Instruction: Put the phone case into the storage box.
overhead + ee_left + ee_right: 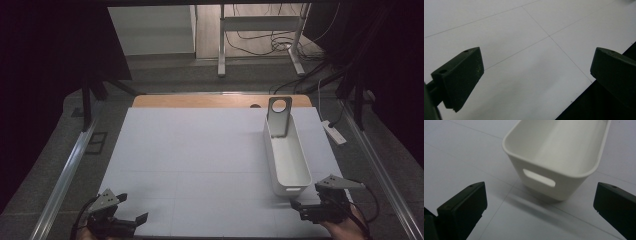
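The white bin [286, 152] stands at the right of the high view, its long axis running from the lower right up toward the top, with a grey plate with a round hole [278, 116] leaning in its far end. The right gripper [306, 209] sits just below its near end and is far nearer than the left gripper [134, 216] at lower left. In the right gripper view the bin [554, 152] lies dead ahead, handle slot [539, 177] facing the jaws; both grippers are spread wide, holding and touching nothing.

White bin [556, 152] between spread jaws
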### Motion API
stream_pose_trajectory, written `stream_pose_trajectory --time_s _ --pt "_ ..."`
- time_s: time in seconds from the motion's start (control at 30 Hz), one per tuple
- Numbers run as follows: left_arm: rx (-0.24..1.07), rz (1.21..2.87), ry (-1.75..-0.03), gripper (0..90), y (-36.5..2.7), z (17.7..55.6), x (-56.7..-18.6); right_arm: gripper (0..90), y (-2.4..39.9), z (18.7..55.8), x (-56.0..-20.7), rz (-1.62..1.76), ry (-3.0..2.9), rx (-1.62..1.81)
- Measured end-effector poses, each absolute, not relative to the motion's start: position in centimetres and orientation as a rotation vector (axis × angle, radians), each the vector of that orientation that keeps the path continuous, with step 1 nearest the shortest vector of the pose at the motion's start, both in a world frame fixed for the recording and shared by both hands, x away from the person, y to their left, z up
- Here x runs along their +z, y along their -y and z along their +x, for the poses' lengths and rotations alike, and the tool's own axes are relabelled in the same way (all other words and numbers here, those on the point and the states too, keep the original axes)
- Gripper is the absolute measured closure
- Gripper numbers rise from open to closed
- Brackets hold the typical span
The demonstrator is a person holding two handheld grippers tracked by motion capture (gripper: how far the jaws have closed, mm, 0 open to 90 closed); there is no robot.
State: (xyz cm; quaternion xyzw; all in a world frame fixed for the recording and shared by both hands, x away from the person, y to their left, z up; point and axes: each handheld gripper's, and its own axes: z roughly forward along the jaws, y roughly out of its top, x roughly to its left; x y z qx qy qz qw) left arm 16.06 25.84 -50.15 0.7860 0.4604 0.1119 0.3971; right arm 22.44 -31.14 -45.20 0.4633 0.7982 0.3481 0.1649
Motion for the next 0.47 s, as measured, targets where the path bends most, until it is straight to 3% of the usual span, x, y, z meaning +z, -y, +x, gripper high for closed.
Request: stream_pose_trajectory --time_s 0.47 --pt "0.291 1.984 -1.194 0.0 -25.8 16.1 -50.2 0.0 31.0 21.2 -46.6 1.293 -2.286 0.928"
